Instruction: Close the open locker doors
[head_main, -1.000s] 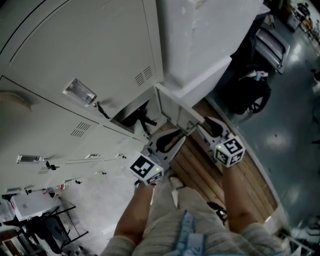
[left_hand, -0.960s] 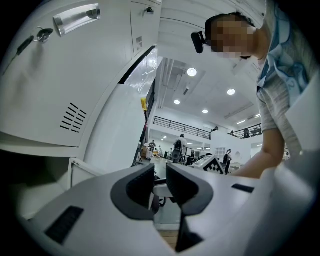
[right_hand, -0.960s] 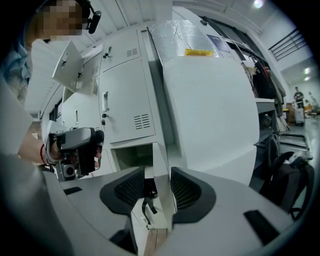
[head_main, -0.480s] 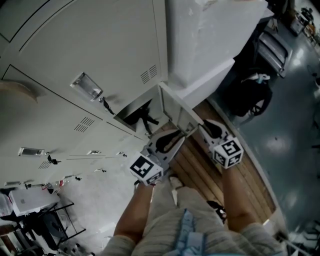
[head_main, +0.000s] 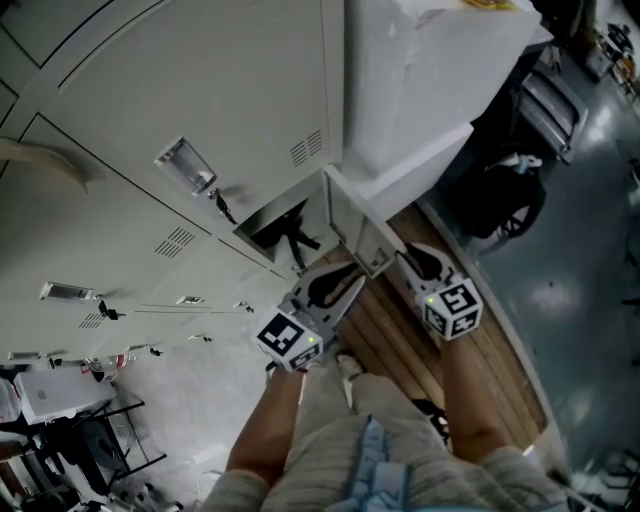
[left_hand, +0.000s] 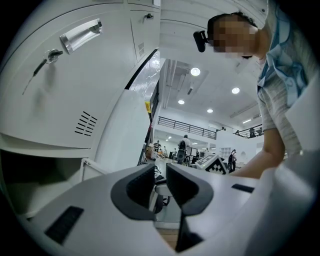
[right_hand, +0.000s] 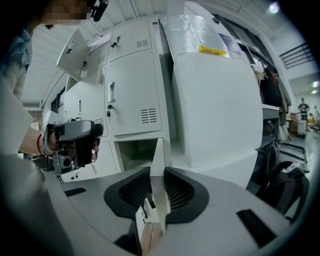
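Observation:
A low grey locker stands open (head_main: 275, 222), and its door (head_main: 352, 222) swings out toward me. My right gripper (head_main: 402, 260) is at the door's free edge. In the right gripper view the door edge (right_hand: 158, 152) runs straight between the jaws of the right gripper (right_hand: 157, 186). Those jaws have just been closing and the pads now press on it. My left gripper (head_main: 345, 282) hovers just left of the door, near the opening. In its own view the left gripper (left_hand: 161, 181) has a narrow gap between its jaws and nothing in it.
A big white wrapped block (head_main: 420, 80) stands right of the lockers. A black bag (head_main: 500, 195) lies beyond it, and wooden slats (head_main: 400, 350) are underfoot. The closed locker above has a handle and key (head_main: 185, 165). Another door (right_hand: 75, 50) hangs open higher up at the left.
Both grippers stay by the open door. The head view has drifted slightly, so the lockers sit a little further right in the picture.

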